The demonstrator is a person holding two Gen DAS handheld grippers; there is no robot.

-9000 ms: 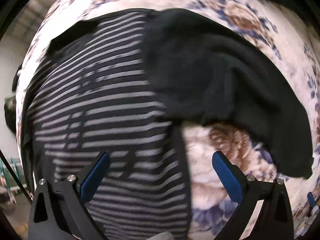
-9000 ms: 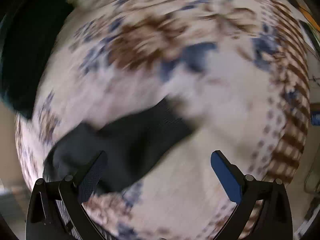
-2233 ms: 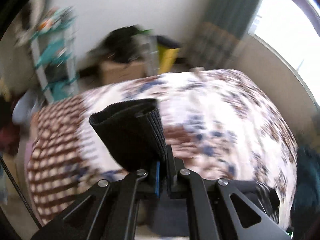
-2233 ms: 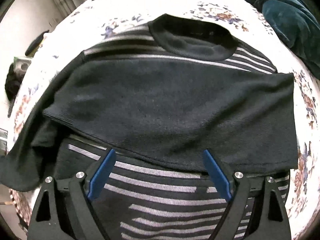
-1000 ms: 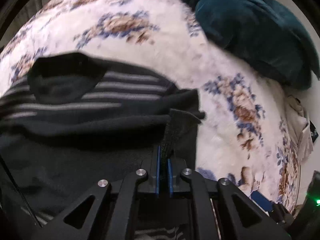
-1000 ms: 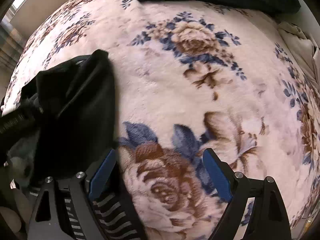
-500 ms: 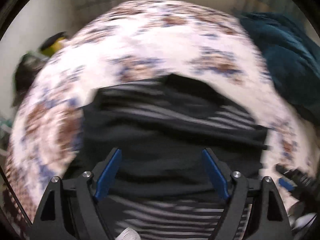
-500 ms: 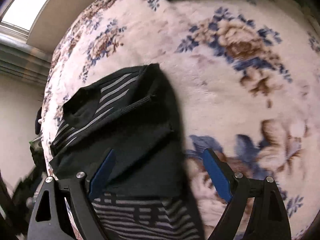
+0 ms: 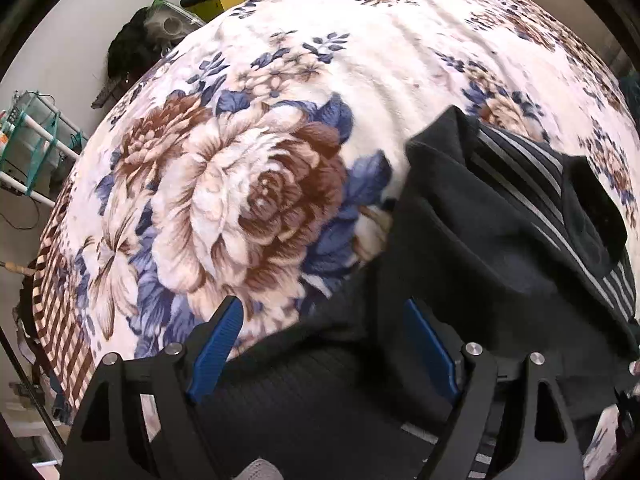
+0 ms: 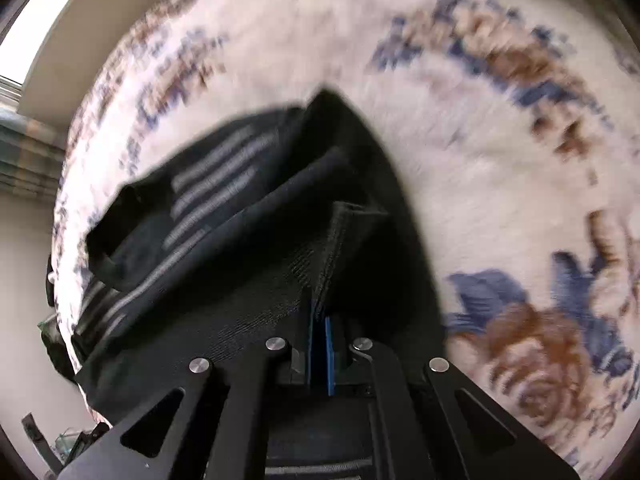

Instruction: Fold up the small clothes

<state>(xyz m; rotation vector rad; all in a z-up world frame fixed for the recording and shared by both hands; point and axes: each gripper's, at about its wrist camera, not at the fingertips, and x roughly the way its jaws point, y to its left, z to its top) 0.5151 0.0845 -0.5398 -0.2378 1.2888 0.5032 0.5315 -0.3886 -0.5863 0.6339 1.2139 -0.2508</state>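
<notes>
Floral blanket (image 9: 248, 184) covering bed; cluttered shelf at far left of left view. Left gripper (image 9: 324, 344) hanging spread, empty, over sweater's lower left edge. Striped black sweater (image 9: 500, 240) lying right of centre, sleeves seemingly folded in; body fold remaining. Right gripper (image 10: 319, 334) pinching sweater hem at lower centre.

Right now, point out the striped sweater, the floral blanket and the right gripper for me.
striped sweater (image 9: 500, 240): left wrist view, on the black fold across its body.
floral blanket (image 9: 248, 200): left wrist view, on the big brown rose.
right gripper (image 10: 319, 320): right wrist view, between the blue pads, shut on the sweater's edge.
</notes>
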